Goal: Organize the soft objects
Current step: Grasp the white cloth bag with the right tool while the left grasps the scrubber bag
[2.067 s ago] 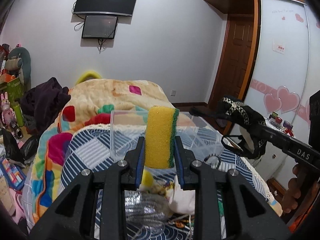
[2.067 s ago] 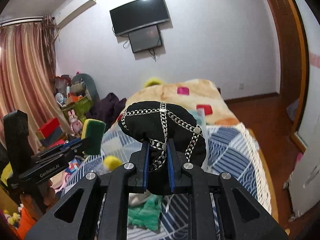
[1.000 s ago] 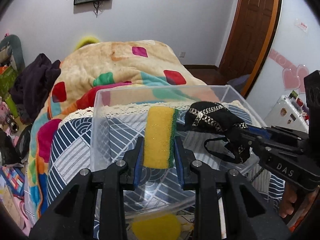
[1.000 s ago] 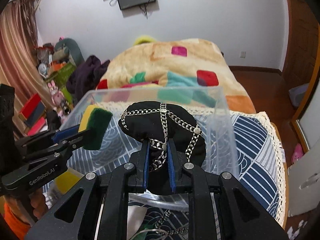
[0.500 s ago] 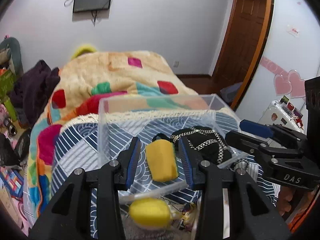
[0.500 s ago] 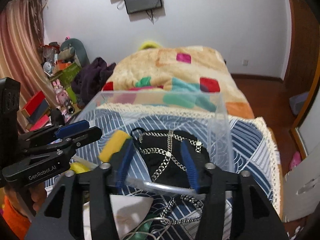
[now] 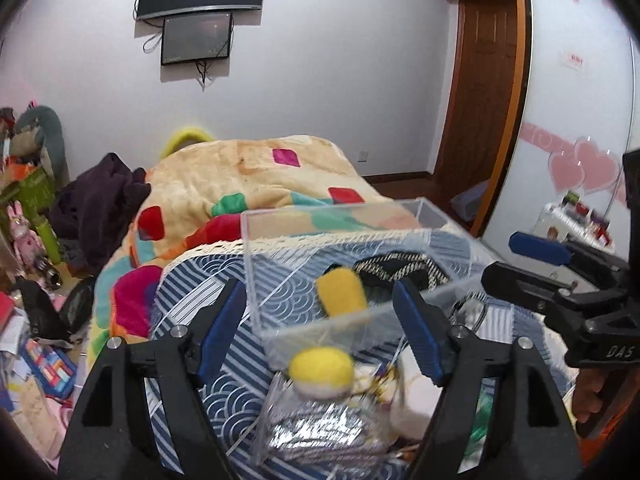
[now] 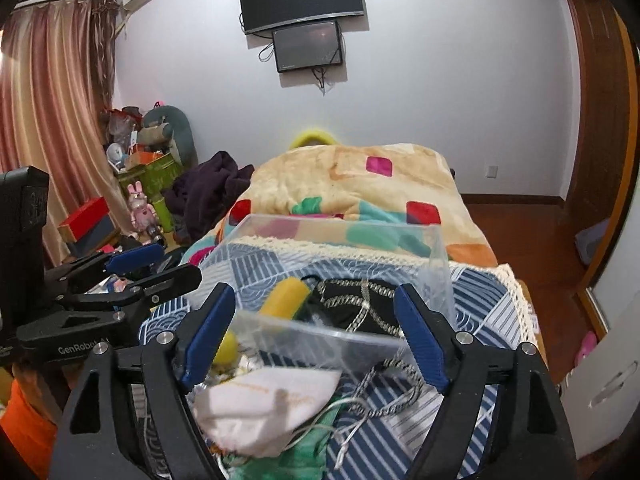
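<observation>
In front of the clear box (image 7: 434, 222), both tools — left tool (image 7: 320, 330) and right tool (image 8: 316, 330) — gape apart, empty. Inside the box lie the yellow sponge (image 7: 340, 292) and, beside it, the black chained pouch (image 8: 360, 306).

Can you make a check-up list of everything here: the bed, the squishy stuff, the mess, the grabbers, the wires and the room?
Surface: bed with a striped blue cover; a patchwork blanket behind.
Job's things: clear bin on the cover holds the sponge and the chained black pouch. A yellow ball, white cloth and green cloth lie outside it, in front.
Clutter: a silvery bag by the ball.
Grippers: left hand-held gripper and right hand-held gripper both open, holding nothing.
Cables: wires hang under the wall screens; a thin cord crosses the cloths.
Surroundings: toys and boxes on the floor, curtain, wooden door.
</observation>
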Demonstrator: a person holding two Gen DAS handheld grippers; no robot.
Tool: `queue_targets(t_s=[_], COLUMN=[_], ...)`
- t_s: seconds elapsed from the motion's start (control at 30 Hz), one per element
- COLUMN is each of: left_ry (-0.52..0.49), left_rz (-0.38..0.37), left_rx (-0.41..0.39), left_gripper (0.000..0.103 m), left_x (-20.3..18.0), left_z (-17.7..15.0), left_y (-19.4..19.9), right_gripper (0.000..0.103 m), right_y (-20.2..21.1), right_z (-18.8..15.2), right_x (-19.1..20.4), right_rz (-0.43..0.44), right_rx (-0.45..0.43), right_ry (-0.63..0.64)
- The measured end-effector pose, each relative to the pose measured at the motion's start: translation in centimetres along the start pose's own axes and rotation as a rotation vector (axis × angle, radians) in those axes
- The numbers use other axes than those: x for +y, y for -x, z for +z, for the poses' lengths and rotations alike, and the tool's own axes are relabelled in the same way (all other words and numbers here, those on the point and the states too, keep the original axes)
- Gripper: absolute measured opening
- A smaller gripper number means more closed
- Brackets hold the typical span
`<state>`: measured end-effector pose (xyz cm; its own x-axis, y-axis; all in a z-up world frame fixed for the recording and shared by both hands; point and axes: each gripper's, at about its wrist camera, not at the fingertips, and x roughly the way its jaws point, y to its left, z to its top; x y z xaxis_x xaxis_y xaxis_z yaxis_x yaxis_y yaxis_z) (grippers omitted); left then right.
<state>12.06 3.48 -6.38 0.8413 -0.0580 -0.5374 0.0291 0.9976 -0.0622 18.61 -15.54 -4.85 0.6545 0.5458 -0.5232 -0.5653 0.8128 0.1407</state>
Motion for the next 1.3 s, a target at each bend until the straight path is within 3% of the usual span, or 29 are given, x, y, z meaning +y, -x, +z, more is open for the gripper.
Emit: queue_targets(t_s=[0.57,0.7,1.0,1.1,1.3], left_ry=[0.065,0.048,0.074,0.065,0.074], left_rz=[-0.004,-0.043,-0.082,-0.074,-0.091], left_rx=[0.144,0.155,0.175,0.162,0.149], left_gripper=[0.075,0.059,0.045,0.043,0.042], left_x=[1.2,0.6,0.4,0.2,0.6], left_z=[-5.7,-5.7,-6.1,-6.3,-6.0], left_y=[-3.1,-3.4,-4.3,-3.8,-2.6], right_gripper=[0.08,0.078,0.04,0.032,0.025], right_y=[-2.6,-3.0,-3.5,-3.2,-1.9], right_z=[-6.0,-6.9,-8.4,-8.5,-8.0], right_x=[1.2,1.7,2.7,2.7,2.4], right_rz=[0.111,0.108,0.146,0.153,0.136], right_rx=[0.161,0.171,0.218,0.209,0.164], right_ry=[-0.063,-0.036,0.008,0.009,0.008])
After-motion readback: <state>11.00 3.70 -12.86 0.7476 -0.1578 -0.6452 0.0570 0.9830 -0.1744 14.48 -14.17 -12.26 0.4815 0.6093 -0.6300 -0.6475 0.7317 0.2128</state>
